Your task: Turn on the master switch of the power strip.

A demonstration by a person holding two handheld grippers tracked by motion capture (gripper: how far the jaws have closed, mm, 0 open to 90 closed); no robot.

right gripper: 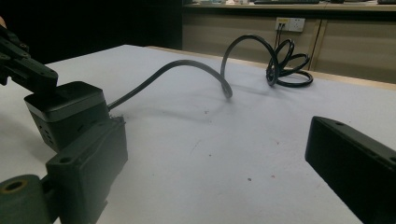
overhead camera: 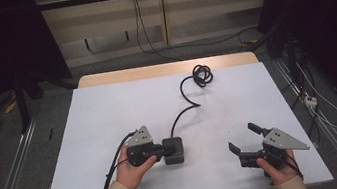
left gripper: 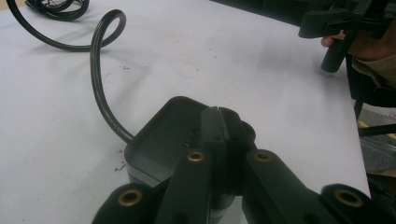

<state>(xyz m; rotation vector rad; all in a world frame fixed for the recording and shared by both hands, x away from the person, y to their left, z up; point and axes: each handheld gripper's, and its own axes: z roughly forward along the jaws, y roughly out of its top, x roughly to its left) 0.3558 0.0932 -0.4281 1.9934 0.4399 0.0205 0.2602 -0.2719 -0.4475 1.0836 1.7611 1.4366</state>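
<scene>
Near the worktop's [overhead camera: 108, 108] front edge, left of centre, one black power block [overhead camera: 174, 150] stands with its cord [overhead camera: 186, 107] leaving the far side. The left claw [overhead camera: 167, 149] rests on the block's top, its jaws closed together with nothing between them [left gripper: 218, 133]. To the right, well apart, the right claw [overhead camera: 245, 137] has its jaws spread wide and empty. Farther back, the single cord runs away from the person to one coil [overhead camera: 202, 75] by the far edge.

Cable's [overhead camera: 185, 103] plug end perhaps hidden
</scene>
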